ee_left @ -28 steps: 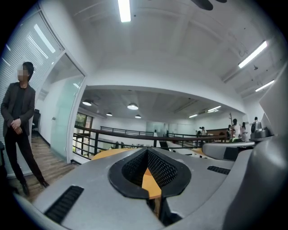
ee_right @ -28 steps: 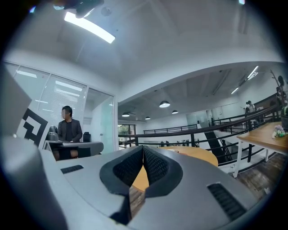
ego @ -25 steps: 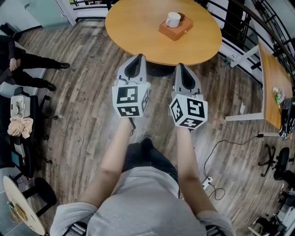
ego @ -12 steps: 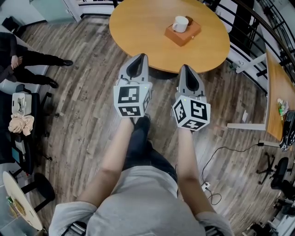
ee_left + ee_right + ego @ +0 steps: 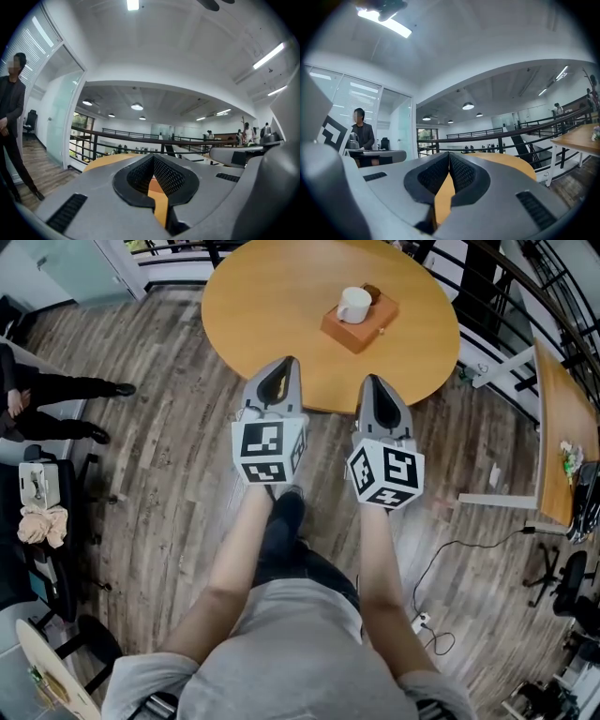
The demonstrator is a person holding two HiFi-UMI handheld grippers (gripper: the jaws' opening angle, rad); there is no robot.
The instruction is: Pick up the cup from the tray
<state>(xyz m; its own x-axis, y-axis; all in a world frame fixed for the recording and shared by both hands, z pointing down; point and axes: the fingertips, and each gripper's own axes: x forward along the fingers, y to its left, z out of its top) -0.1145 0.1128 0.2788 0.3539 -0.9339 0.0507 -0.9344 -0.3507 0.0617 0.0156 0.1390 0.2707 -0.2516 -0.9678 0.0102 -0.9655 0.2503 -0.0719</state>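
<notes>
The cup (image 5: 353, 305) stood upright on the tray (image 5: 364, 336), toward the tray's eleven-o'clock corner, with a small brown thing (image 5: 374, 292) just beside it at one o'clock, too small to name. Nothing touched the cup. The tray lay on the round counter (image 5: 262, 306), a little to three o'clock of its middle. Both tools were held level and side by side at the counter's six-o'clock rim, with only their tips reaching over it in the head view. The cup was well apart from them, at one o'clock from the left tool (image 5: 284, 364) and at twelve o'clock from the right tool (image 5: 373, 381). In its own view the left tool (image 5: 152, 158) was clenched, pads meeting at the tip with only the counter's top showing through the gap beneath them. The right tool (image 5: 449, 154) was clenched the same way, and it too was empty. Neither gripper view showed the cup. The pick-up had apparently not begun, and this looked like the approach. One tool would most likely have to spread its jaws, travel across the counter to the cup, close on it and raise it clear of the tray. Farther out, a person (image 5: 56, 390) stood on the wood floor (image 5: 169, 484) at nine o'clock, and a second counter (image 5: 553, 409) stood at three o'clock.
</notes>
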